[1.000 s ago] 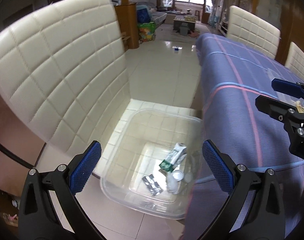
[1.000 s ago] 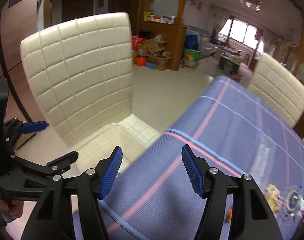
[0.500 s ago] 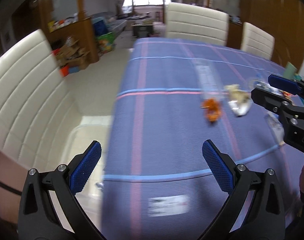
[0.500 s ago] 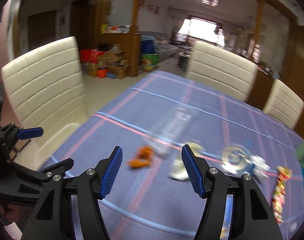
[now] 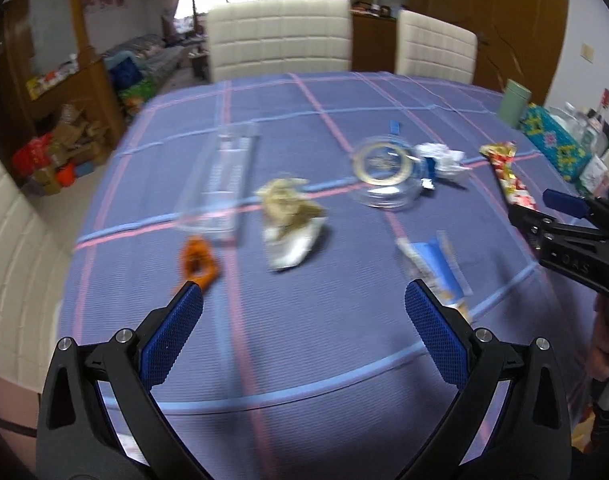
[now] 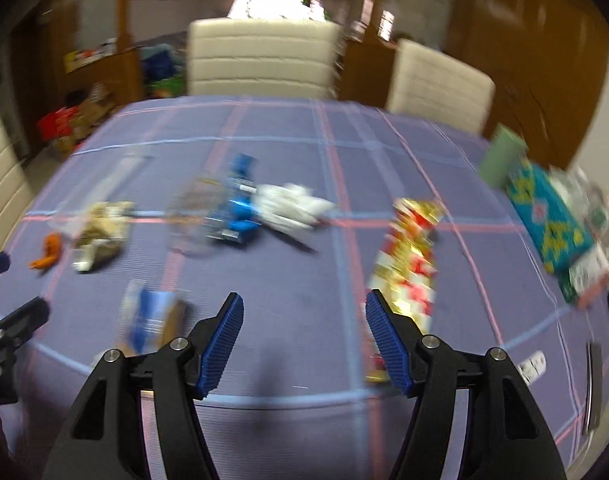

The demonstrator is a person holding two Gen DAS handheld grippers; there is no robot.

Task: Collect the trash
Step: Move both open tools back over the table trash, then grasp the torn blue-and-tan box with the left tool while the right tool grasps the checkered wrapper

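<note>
Trash lies scattered on a purple checked tablecloth (image 5: 304,340). Across it I see an orange peel (image 5: 198,262), a crumpled beige-and-white wrapper (image 5: 290,216), a clear plastic tray (image 5: 220,180), a round clear lid (image 5: 384,170), crumpled white paper (image 5: 444,160), a blue-and-white packet (image 5: 436,268) and a red-and-gold snack bag (image 6: 412,264). My left gripper (image 5: 304,320) hangs open over the near cloth, empty. My right gripper (image 6: 304,336) is also empty, its jaws opening, with the snack bag just right of its right finger and the blue packet (image 6: 152,316) to its left.
Two cream chairs (image 5: 280,40) stand at the table's far side, another at the left edge (image 5: 8,240). A green cup (image 5: 514,102) and a teal patterned box (image 5: 552,140) sit at the right edge. Boxes and clutter line the left wall.
Both grippers swung from the clear bin on the floor beside the chair to over the table. The scattered trash has come into view, and the right jaws stand wider.
</note>
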